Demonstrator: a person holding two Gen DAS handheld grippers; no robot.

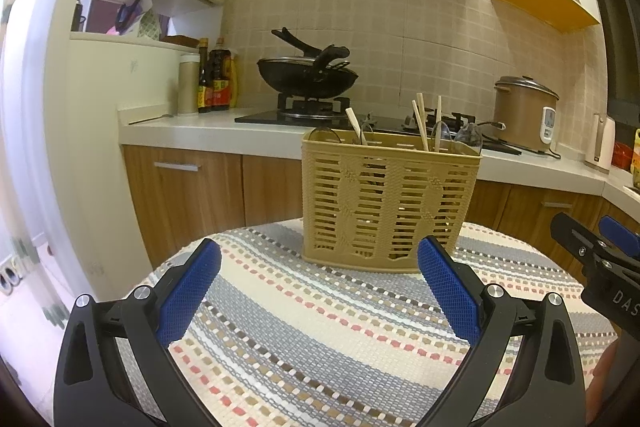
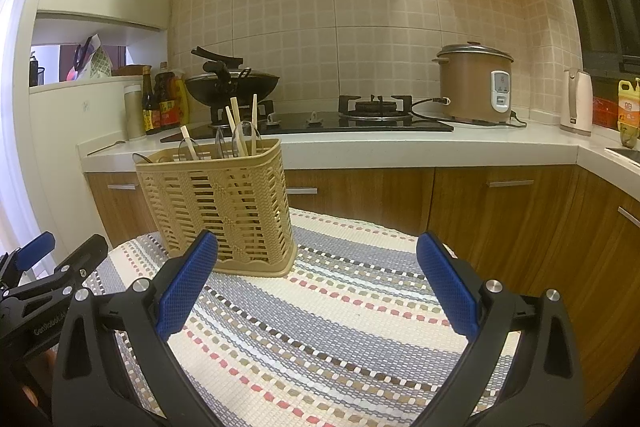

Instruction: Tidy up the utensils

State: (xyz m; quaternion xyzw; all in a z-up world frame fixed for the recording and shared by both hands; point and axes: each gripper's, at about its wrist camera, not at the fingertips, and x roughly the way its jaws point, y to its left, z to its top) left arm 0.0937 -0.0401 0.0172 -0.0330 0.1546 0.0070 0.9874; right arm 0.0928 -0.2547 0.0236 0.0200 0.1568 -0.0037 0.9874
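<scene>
My left gripper (image 1: 319,285) released | right gripper (image 2: 318,277) released | utensil basket (image 1: 388,201) 12 o'clock near mat's (image 1: 320,339) far edge, bare mat between.

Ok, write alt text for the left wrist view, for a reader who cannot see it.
A tan slotted utensil basket holding chopsticks and spoons stands on a striped woven mat, just beyond the open blue-padded left gripper. Behind are a wok on a gas stove and a rice cooker; the right gripper shows at the right edge.
</scene>
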